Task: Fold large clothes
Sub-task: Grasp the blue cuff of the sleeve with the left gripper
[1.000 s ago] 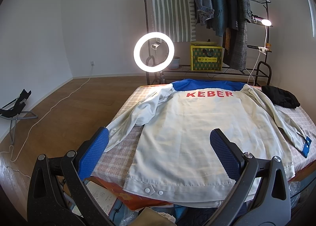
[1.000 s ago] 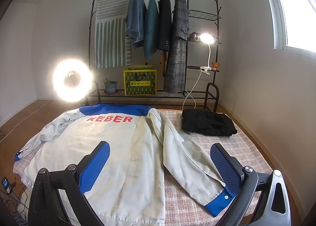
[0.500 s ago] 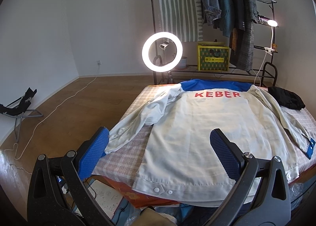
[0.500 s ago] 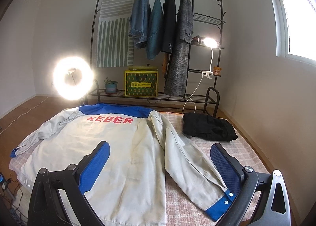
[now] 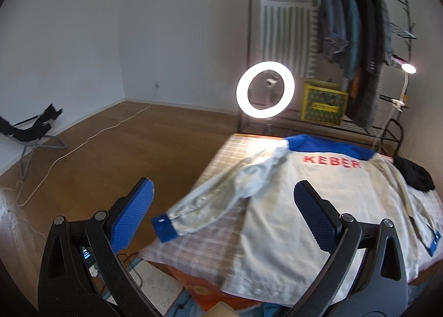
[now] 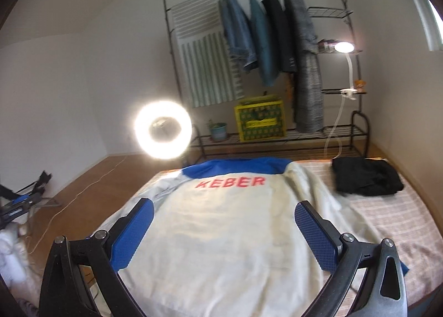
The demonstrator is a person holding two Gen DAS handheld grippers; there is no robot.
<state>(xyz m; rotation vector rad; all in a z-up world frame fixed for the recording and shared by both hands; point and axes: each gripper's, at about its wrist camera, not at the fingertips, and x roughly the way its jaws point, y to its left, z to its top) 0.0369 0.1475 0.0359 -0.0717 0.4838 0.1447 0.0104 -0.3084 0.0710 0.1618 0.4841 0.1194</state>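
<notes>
White jacket (image 5: pixel 299 206) with blue yoke and red lettering, spread back-up on the bed (image 5: pixel 193 245), hem toward the cameras and collar toward the clothes rack (image 6: pixel 277 40); a dark garment (image 6: pixel 365 178) lies beside its far shoulder. The cloth appears light, soft and limp, likely to sag and wrinkle when lifted, so the firmer blue cuff (image 5: pixel 164 225) or a hem corner looks the surest hold. Left tool (image 5: pixel 221 214) hovers above the near bed corner, its pads wide apart and empty, the extended sleeve and cuff lying between them. Right tool (image 6: pixel 221 234) is poised level over the jacket's back, likewise spread and holding nothing
</notes>
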